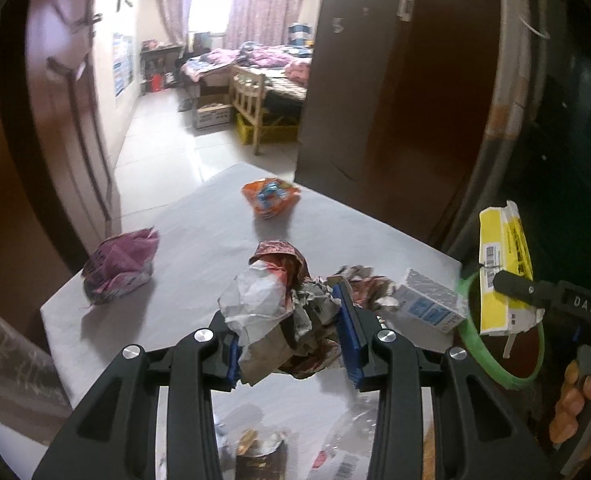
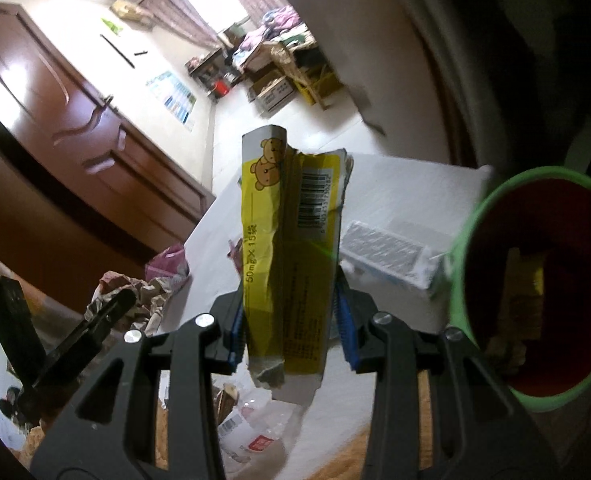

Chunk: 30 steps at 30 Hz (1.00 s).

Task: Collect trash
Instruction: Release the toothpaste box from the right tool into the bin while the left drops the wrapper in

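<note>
My left gripper (image 1: 291, 344) is shut on a crumpled wad of white, brown and red paper (image 1: 271, 312), held above the pale table (image 1: 199, 240). My right gripper (image 2: 291, 328) is shut on a flattened yellow carton (image 2: 291, 248) with a bear print and a barcode, standing upright between the blue pads. A green-rimmed bin (image 2: 461, 280) with a red inside sits just right of the carton, with some trash in it. In the left wrist view the same carton (image 1: 503, 276) hangs over the bin's rim (image 1: 467, 328).
On the table lie an orange wrapper (image 1: 270, 196), a purple bag (image 1: 119, 266) and a white-and-blue box (image 1: 431, 300) beside the bin. A crushed plastic bottle (image 2: 255, 436) lies near the front. A person's hand (image 1: 575, 404) grips the right tool. Brown doors and a bedroom lie beyond.
</note>
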Tool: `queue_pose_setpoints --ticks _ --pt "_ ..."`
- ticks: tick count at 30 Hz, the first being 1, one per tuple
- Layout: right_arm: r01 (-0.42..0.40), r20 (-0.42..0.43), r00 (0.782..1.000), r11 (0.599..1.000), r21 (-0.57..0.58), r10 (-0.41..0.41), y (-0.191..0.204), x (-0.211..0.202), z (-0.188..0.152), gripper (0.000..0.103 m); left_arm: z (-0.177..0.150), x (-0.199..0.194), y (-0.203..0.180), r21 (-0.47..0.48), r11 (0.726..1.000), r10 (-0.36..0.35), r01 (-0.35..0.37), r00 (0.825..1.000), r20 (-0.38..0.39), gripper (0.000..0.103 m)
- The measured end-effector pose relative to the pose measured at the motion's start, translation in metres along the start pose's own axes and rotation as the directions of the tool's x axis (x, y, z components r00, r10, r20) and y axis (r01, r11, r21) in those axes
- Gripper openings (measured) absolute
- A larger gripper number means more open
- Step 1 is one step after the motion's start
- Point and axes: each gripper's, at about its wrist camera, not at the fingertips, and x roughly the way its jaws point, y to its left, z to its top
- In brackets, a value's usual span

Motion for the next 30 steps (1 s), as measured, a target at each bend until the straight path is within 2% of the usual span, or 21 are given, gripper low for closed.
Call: queue_pose_setpoints --ticks 7,15,18,21,24,26,28,29,30 --pt "0.072 0.045 0.996 0.994 0.082 -0.076 -0.041 -0.025 0.006 0.037 0.003 0.008 -0.051 0.102 0.991 -0.084 0.085 0.996 -0.017 0.036" --pt "0.121 0.062 0.99 0.983 0.139 -0.13 -0.081 -0.045 0.011 0.037 0.009 0.019 -0.098 0.147 0.973 -0.172 0.179 0.983 -0.058 0.036" --pt "0.144 0.068 0.985 0.977 0.155 -0.156 -0.092 -0.052 0.011 0.037 0.01 0.026 -0.118 0.145 0.96 -0.226 0.238 0.97 -0.093 0.036" --pt "0.178 0.07 0.978 0.965 0.191 -0.194 -0.106 -0.061 0.01 0.037 0.01 0.034 -0.146 0.152 0.939 -0.289 0.307 0.948 -0.131 0.036" --pt "0.205 0.068 0.972 0.955 0.215 -0.224 -0.119 -0.072 0.012 0.037 0.011 0.038 -0.178 0.171 0.906 -0.362 0.388 0.917 -0.166 0.036" --pt "0.224 0.072 0.967 0.949 0.221 -0.245 -0.127 -0.078 0.014 0.042 0.012 0.042 -0.201 0.194 0.884 -0.395 0.424 0.902 -0.171 0.039" --pt "0.254 0.079 0.957 0.94 0.229 -0.278 -0.139 -0.081 0.015 0.061 0.011 0.051 -0.219 0.198 0.872 -0.417 0.447 0.891 -0.179 0.054" --pt "0.275 0.08 0.951 0.932 0.236 -0.3 -0.143 -0.081 0.015 0.083 0.009 0.06 -0.228 0.198 0.871 -0.416 0.45 0.889 -0.192 0.072" --pt "0.304 0.082 0.939 0.92 0.247 -0.333 -0.148 -0.083 0.013 0.085 0.006 0.066 -0.234 0.2 0.872 -0.41 0.447 0.889 -0.202 0.08"
